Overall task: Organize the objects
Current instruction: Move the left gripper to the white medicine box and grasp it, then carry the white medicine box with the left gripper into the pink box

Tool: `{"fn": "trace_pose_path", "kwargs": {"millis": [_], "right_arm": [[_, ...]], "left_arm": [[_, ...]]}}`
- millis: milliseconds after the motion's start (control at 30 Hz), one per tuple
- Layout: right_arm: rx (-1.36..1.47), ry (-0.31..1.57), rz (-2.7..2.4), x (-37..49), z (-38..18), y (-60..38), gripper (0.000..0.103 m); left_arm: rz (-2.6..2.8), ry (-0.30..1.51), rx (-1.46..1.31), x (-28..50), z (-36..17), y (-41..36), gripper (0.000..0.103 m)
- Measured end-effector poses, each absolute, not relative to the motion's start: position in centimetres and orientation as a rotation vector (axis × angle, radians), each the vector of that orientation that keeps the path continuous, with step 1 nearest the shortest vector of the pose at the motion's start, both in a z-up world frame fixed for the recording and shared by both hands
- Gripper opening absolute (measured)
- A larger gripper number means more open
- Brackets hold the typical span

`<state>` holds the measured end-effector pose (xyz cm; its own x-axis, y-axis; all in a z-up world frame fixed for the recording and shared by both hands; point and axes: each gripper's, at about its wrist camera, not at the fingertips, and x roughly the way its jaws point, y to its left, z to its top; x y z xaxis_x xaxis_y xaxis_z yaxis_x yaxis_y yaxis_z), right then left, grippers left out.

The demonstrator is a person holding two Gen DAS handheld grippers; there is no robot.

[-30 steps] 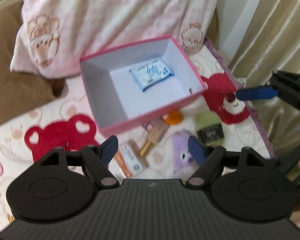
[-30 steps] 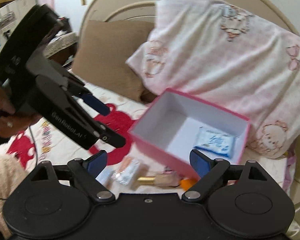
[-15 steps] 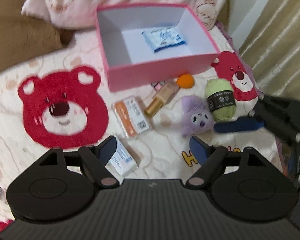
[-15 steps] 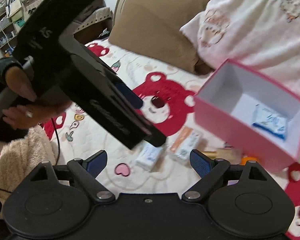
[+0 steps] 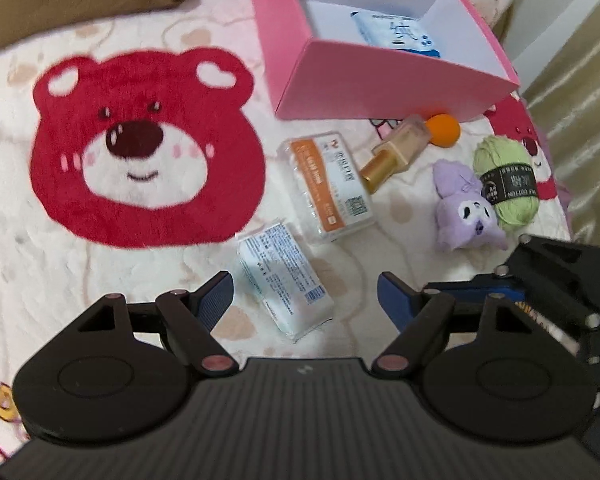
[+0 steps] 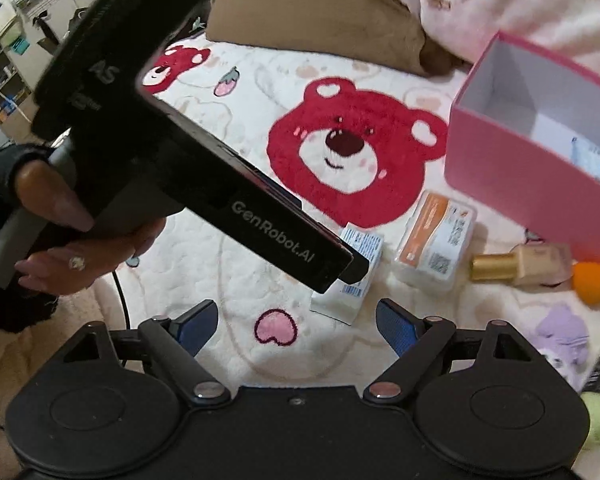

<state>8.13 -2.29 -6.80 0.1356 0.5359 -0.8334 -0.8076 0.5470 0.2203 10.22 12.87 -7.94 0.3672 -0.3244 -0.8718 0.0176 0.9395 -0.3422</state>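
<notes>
Both the left tongs (image 5: pixel 305 294) and the right tongs (image 6: pixel 296 322) are held open and empty above the bed (image 5: pixel 100 264). A white packet (image 5: pixel 284 284) lies between the left tongs' fingertips, near the pink box (image 5: pixel 380 80).

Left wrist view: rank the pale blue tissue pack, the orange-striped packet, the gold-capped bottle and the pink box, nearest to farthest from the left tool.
1. Pale blue tissue pack, between the left tool's fingers.
2. Orange-striped packet, just beyond.
3. Gold-capped bottle, farther right.
4. Pink box, at the top.
</notes>
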Motion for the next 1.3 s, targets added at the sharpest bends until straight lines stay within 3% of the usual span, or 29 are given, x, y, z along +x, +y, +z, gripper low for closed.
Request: {"fn": "trace_pose_path", "kwargs": {"millis": [267, 467, 667, 833, 1300], "right_arm": [[-0.303, 1.109, 0.956, 10.0, -11.4, -0.7, 0.085], [-0.342, 1.091, 0.939, 10.0, -13.8, 0.2, 0.079], [-0.310, 1.098, 0.889, 10.6, -15.6, 0.5, 0.060], [-0.308, 1.093, 0.866, 10.5, -15.1, 0.6, 0.050], [-0.359, 1.043, 0.857, 8.2, -9.1, -2.4, 0.048]], "left_arm": [[-0.174, 1.165, -0.445, 10.4, -10.8, 14.8, 0.072], [-0.147, 1.163, -0.451, 10.1, -12.6, 14.3, 0.053], [-0.164, 1.184, -0.446, 9.6, -13.8, 13.3, 0.041], [-0.152, 1.182, -0.448, 9.1, -14.0, 12.6, 0.040], [-0.227, 1.084, -0.375, 5.6, -8.1, 9.1, 0.037]]}}
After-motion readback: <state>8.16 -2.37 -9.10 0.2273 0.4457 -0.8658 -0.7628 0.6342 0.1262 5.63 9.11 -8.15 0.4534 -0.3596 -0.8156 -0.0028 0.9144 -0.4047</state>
